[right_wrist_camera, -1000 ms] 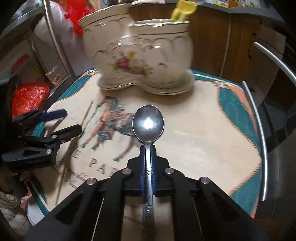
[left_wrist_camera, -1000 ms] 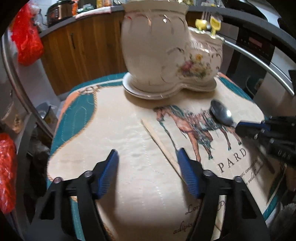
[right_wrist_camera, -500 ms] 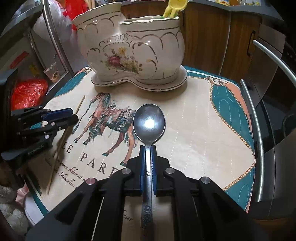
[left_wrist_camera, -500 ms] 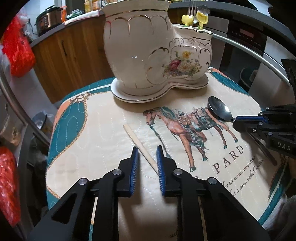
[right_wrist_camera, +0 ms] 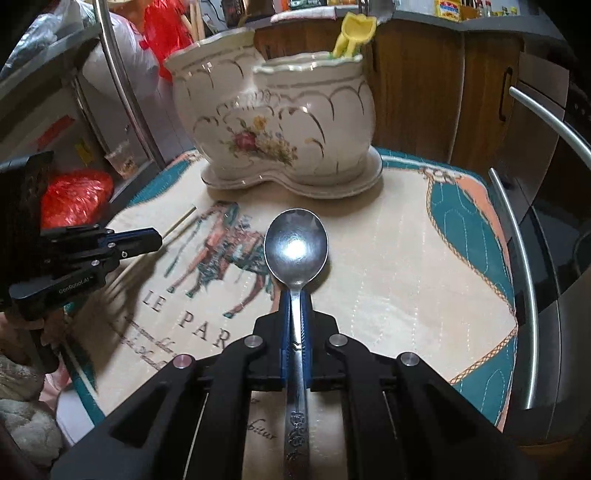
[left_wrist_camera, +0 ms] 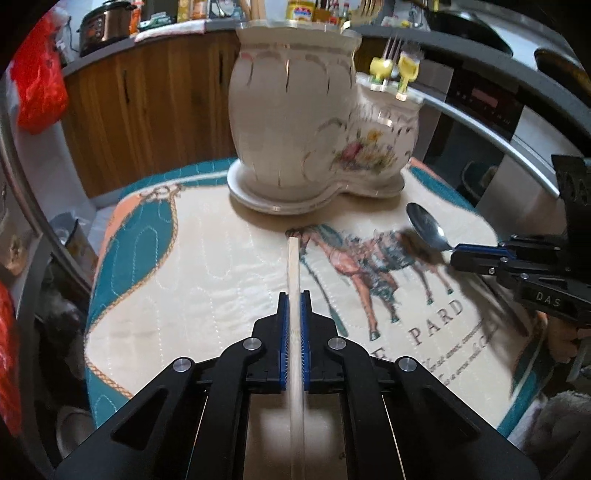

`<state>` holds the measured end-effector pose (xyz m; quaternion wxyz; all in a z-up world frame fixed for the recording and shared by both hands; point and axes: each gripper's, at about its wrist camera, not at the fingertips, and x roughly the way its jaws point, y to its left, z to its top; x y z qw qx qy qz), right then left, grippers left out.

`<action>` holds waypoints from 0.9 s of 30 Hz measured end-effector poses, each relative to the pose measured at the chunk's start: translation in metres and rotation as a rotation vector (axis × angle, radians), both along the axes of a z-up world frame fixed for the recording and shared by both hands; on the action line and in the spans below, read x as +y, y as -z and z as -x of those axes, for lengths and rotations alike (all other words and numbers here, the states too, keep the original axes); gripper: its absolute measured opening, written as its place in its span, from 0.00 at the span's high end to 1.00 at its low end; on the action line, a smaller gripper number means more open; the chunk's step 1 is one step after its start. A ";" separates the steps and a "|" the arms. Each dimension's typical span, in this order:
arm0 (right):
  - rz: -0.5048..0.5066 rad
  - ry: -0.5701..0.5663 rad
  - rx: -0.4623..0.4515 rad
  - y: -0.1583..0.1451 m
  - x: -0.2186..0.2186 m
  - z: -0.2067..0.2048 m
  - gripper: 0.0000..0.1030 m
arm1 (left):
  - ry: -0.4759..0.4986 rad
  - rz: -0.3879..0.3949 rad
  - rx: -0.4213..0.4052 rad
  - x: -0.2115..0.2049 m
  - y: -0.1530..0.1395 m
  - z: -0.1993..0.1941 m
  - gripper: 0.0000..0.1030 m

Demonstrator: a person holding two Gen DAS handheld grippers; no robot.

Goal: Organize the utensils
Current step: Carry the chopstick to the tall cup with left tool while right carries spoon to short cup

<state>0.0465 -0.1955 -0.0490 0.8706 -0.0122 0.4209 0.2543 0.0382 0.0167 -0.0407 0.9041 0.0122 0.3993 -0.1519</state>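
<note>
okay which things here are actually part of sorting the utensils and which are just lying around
Part of the job:
- chopstick, clamped in the left gripper
- spoon, clamped in the right gripper
- ceramic holder

Just lying about:
- horse-print mat
- red bag
- cooker

**What the things look made of**

The spoon is shiny metal, and a bright spot of light sits in its bowl. Its handle has a little pattern pressed in. The chopstick looks like pale, dull wood. The big holder is glossy white pottery with gold lines and painted flowers. The mat is soft stitched cloth with a printed horse. The left gripper and right gripper look like matt black plastic with ribbed blue pads and small silver screws.
</note>
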 end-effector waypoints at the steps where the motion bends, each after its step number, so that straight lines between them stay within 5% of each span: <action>1: -0.019 -0.003 -0.006 -0.004 -0.003 0.001 0.95 | 0.002 0.015 -0.013 0.002 -0.004 0.002 0.94; 8: -0.136 -0.001 -0.153 -0.047 -0.011 0.006 0.95 | 0.011 0.159 -0.159 0.021 -0.050 0.014 0.94; 14: -0.242 0.051 -0.300 -0.092 -0.019 -0.011 0.95 | 0.009 0.209 -0.342 0.024 -0.104 0.012 0.94; 21: -0.331 0.095 -0.408 -0.132 -0.015 -0.065 0.94 | -0.001 0.253 -0.502 0.010 -0.161 -0.033 0.94; 27: -0.384 0.132 -0.455 -0.136 -0.009 -0.105 0.94 | -0.010 0.292 -0.600 -0.005 -0.185 -0.077 0.94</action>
